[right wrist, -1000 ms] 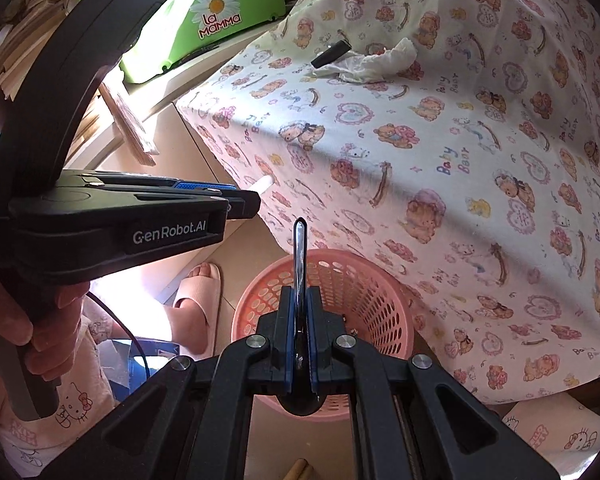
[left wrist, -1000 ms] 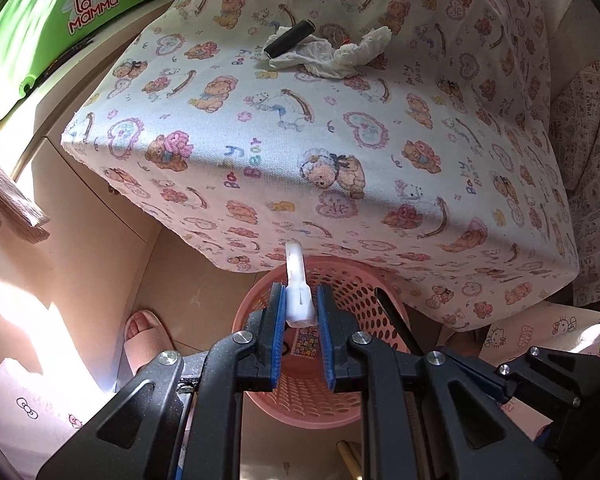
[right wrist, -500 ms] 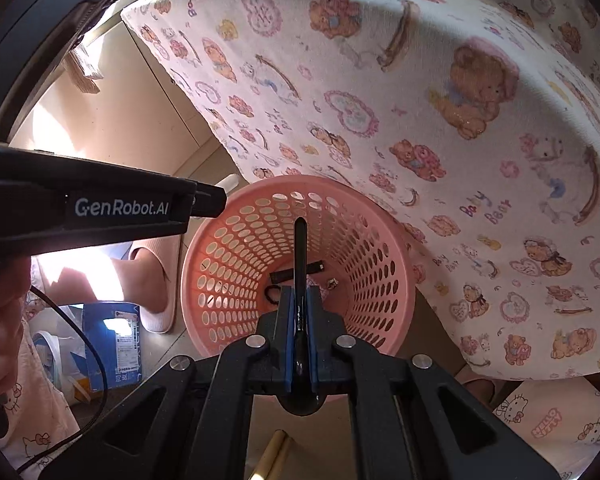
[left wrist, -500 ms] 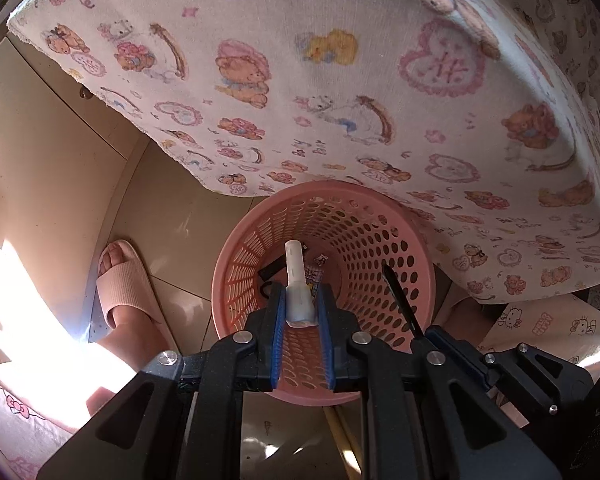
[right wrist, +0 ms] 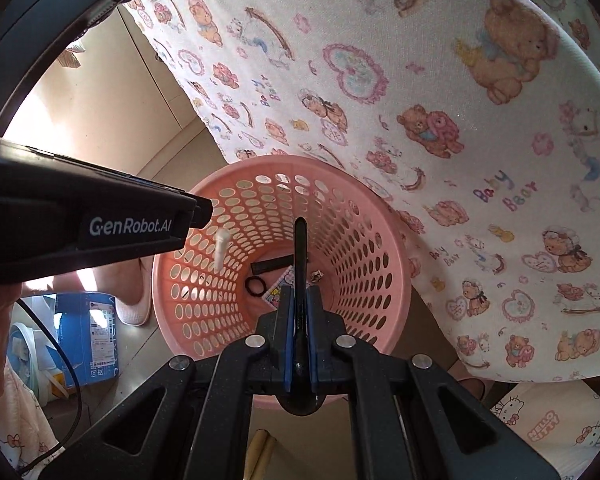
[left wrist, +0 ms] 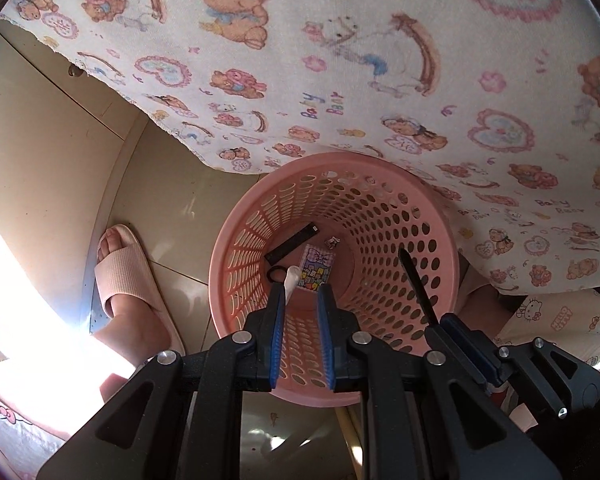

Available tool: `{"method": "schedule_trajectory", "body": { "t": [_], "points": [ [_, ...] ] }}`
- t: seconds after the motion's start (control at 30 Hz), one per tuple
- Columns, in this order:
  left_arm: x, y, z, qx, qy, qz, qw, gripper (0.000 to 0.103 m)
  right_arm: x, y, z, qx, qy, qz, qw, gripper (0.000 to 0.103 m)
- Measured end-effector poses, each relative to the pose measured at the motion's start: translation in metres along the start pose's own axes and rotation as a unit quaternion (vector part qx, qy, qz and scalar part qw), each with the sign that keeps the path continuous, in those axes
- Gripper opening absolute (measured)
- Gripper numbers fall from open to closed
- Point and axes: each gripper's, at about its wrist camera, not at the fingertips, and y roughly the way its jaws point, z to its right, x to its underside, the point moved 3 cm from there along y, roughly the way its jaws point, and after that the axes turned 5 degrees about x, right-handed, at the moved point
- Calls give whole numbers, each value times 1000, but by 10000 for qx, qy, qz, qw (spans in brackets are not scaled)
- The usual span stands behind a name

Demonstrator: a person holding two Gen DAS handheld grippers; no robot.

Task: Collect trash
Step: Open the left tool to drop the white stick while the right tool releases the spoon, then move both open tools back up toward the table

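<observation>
A pink perforated basket (left wrist: 228,280) (right wrist: 164,280) stands on the floor under the edge of a bed. On its bottom lie a black bar (left wrist: 292,242), a black ring (right wrist: 256,285), a colourful card (left wrist: 319,270) and a small crumpled bit (left wrist: 334,242). My left gripper (left wrist: 302,292) (right wrist: 204,212) hangs over the basket's mouth, its jaws a narrow gap apart. A small white plastic piece (left wrist: 291,280) (right wrist: 221,248) is loose just past its tips, inside the basket. My right gripper (right wrist: 300,290) is shut on a thin black stick (right wrist: 300,240) (left wrist: 416,284) that points into the basket.
The bed's bear-print sheet (left wrist: 340,60) overhangs the basket's far side. A person's foot in a pink slipper (left wrist: 128,280) stands left of the basket, by a beige cabinet front (left wrist: 40,140). A blue box (right wrist: 92,336) sits on the floor; Hello Kitty fabric (left wrist: 556,316) lies at the right.
Both grippers have sunk from above the bed to the basket's mouth. The white piece, gripped between the left pads before, now hangs free below them.
</observation>
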Motion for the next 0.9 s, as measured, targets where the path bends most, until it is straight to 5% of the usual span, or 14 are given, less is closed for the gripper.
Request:
{"method": "schedule_trajectory", "body": {
  "t": [0.1,0.2,0.37,0.63,0.9],
  "points": [
    [-1,-1,-2,-15,-33,17,10000,28,1,6,1,18,39,-80,10000,8],
    [-2,-5,-7,-67,-167,148,9997,46,2,9,3,90,100,-112,9998,23],
    [-5,-17,-12,-161,-218,329,9991,54,-1,5,9,158,188,45,9997,46],
    [-12,-59,-8,-328,-40,1039,9940,61,-17,-32,11,109,249,556,9981,49],
    [-13,-122,-13,-578,-70,2180,9742,72,-26,-73,8,56,220,1107,9936,50]
  ]
}}
